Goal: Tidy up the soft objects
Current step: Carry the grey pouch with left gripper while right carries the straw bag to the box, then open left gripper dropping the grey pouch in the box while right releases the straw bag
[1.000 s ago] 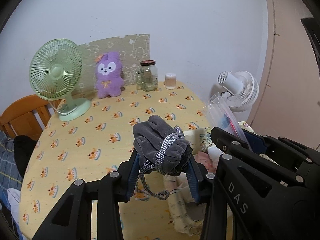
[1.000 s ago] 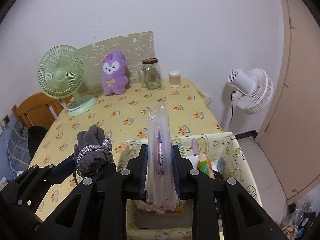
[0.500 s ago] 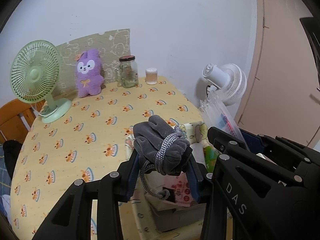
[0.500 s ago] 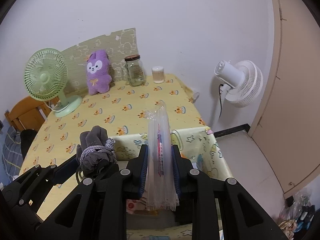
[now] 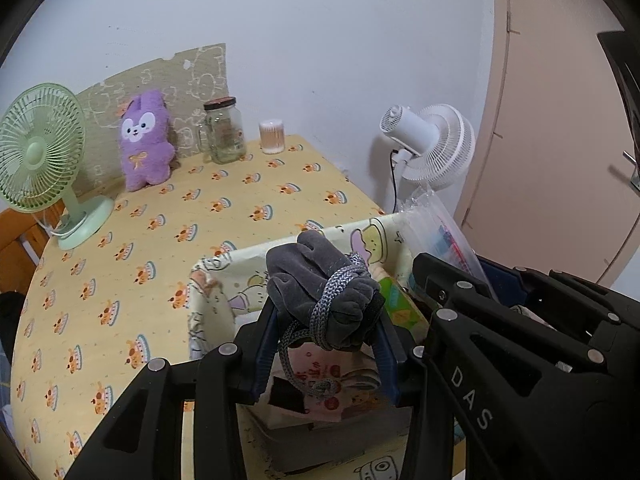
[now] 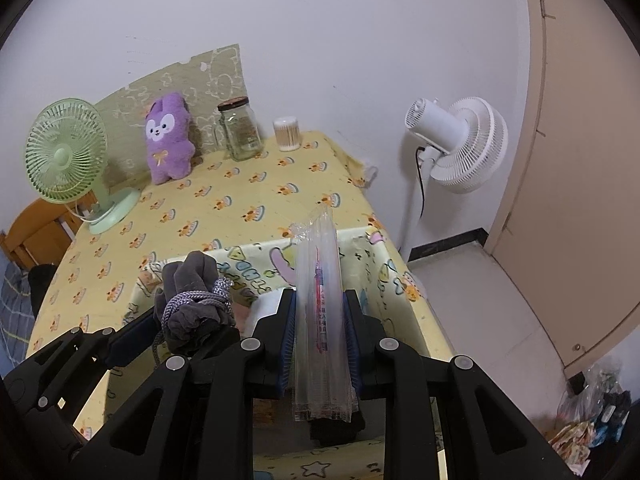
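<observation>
Far to the left gripper's (image 5: 326, 320) upper left, a green desk fan (image 5: 38, 152), purple plush rabbit (image 5: 144, 140) and glass jar (image 5: 224, 130) line the back of the yellow-clothed table (image 5: 160, 240). The left gripper itself is clamped on a grey drawstring pouch (image 5: 320, 284), cord wound round the bundle. A second ago that bundle hung over bare tablecloth; now the printed fabric bin (image 5: 208, 280) lies directly beneath and ahead of the jaws, its packets visible inside. Beside it on the right, the right gripper (image 6: 319, 330) pinches a clear plastic sleeve (image 6: 318, 264) narrowly between its pads, likewise carried over the bin's (image 6: 372, 256) near rim. With both loads now above the container, the release looks close, though neither has yet been let go. A white fan (image 6: 460, 144) stands beyond the table, further right.
</observation>
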`<state>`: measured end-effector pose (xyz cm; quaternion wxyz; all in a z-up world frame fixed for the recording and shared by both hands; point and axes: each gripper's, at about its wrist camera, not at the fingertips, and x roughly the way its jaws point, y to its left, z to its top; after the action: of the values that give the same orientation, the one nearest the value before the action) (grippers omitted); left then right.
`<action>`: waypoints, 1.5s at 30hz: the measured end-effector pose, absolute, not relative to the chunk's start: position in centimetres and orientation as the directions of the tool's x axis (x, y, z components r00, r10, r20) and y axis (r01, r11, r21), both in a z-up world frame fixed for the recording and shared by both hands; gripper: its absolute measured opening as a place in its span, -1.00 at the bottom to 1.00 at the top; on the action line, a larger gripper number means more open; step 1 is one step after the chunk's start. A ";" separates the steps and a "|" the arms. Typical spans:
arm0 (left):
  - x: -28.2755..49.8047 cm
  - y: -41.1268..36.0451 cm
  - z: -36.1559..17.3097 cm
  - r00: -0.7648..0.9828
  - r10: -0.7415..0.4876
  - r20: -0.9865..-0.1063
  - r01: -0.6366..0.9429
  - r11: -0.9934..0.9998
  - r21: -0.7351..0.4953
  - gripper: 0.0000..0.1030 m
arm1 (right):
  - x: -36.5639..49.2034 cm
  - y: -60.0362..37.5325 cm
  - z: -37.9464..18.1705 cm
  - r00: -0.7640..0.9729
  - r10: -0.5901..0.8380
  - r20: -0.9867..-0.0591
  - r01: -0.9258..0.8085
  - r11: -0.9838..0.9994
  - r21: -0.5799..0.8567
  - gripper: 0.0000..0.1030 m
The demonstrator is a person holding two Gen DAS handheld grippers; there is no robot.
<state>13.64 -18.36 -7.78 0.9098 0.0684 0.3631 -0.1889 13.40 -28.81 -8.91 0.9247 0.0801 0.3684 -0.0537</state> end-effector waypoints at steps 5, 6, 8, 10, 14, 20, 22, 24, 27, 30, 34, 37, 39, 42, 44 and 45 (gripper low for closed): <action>13.9 -18.9 -8.3 0.651 -0.286 -0.703 0.406 0.914 0.005 -0.07 | 13.7 -29.2 -9.6 0.711 -0.029 -0.702 0.158 0.980 0.119 -0.50; 13.9 -18.8 -8.4 0.648 -0.280 -0.708 0.405 0.914 0.009 0.03 | 13.7 -29.2 -9.7 0.709 -0.019 -0.705 0.152 0.980 0.126 -0.50; 14.0 -18.7 -8.4 0.648 -0.269 -0.713 0.399 0.917 0.017 0.24 | 13.8 -29.0 -10.0 0.707 -0.003 -0.707 0.139 0.981 0.135 -0.50; 13.9 -18.6 -8.5 0.652 -0.257 -0.713 0.393 0.919 0.028 0.27 | 13.9 -28.9 -10.2 0.707 0.007 -0.707 0.134 0.981 0.143 -0.50; 14.0 -18.7 -8.8 0.649 -0.241 -0.721 0.388 0.921 0.042 0.28 | 13.9 -28.9 -10.7 0.704 0.017 -0.710 0.144 0.975 0.166 -0.34; 13.7 -18.8 -8.7 0.650 -0.251 -0.718 0.396 0.917 0.038 0.28 | 13.4 -29.0 -10.4 0.709 0.001 -0.705 0.152 0.976 0.153 0.22; 13.4 -18.9 -8.5 0.646 -0.272 -0.714 0.410 0.912 0.023 0.29 | 13.0 -29.0 -10.2 0.724 0.002 -0.690 0.144 0.978 0.154 0.40; 13.1 -19.0 -8.3 0.644 -0.286 -0.710 0.421 0.907 0.017 0.30 | 12.7 -29.2 -10.1 0.728 0.008 -0.686 0.146 0.975 0.166 0.42; 12.6 -19.1 -7.9 0.654 -0.288 -0.700 0.426 0.904 0.027 0.36 | 12.3 -29.5 -9.8 0.729 0.015 -0.684 0.147 0.973 0.178 0.44; 12.1 -18.9 -7.4 0.661 -0.292 -0.691 0.427 0.904 0.026 0.51 | 12.0 -29.3 -9.4 0.736 0.009 -0.677 0.150 0.973 0.176 0.48; 11.5 -18.3 -6.7 0.677 -0.290 -0.677 0.419 0.908 0.030 0.66 | 11.3 -28.7 -8.6 0.749 0.008 -0.663 0.144 0.974 0.175 0.55; 11.1 -17.6 -6.1 0.686 -0.284 -0.669 0.411 0.911 0.034 0.68 | 10.8 -28.1 -7.9 0.758 0.007 -0.652 0.139 0.975 0.173 0.65; 10.8 -17.1 -5.8 0.694 -0.277 -0.664 0.402 0.915 0.039 0.72 | 10.4 -27.5 -7.5 0.764 0.006 -0.645 0.135 0.976 0.170 0.70; 10.3 -16.2 -5.3 0.709 -0.267 -0.653 0.388 0.921 0.044 0.77 | 9.9 -26.8 -7.0 0.768 0.006 -0.641 0.135 0.976 0.171 0.76; 9.9 -15.5 -5.0 0.720 -0.257 -0.644 0.373 0.927 0.048 0.82 | 9.5 -26.4 -6.7 0.771 0.002 -0.636 0.139 0.975 0.172 0.79; 9.8 -15.2 -4.8 0.725 -0.253 -0.640 0.366 0.929 0.047 0.83 | 9.3 -26.2 -6.5 0.774 0.000 -0.634 0.139 0.976 0.170 0.80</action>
<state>9.77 -15.16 -4.83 0.9248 0.0856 0.3308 -0.1675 9.32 -26.21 -6.50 0.9359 0.1041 0.3344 -0.0372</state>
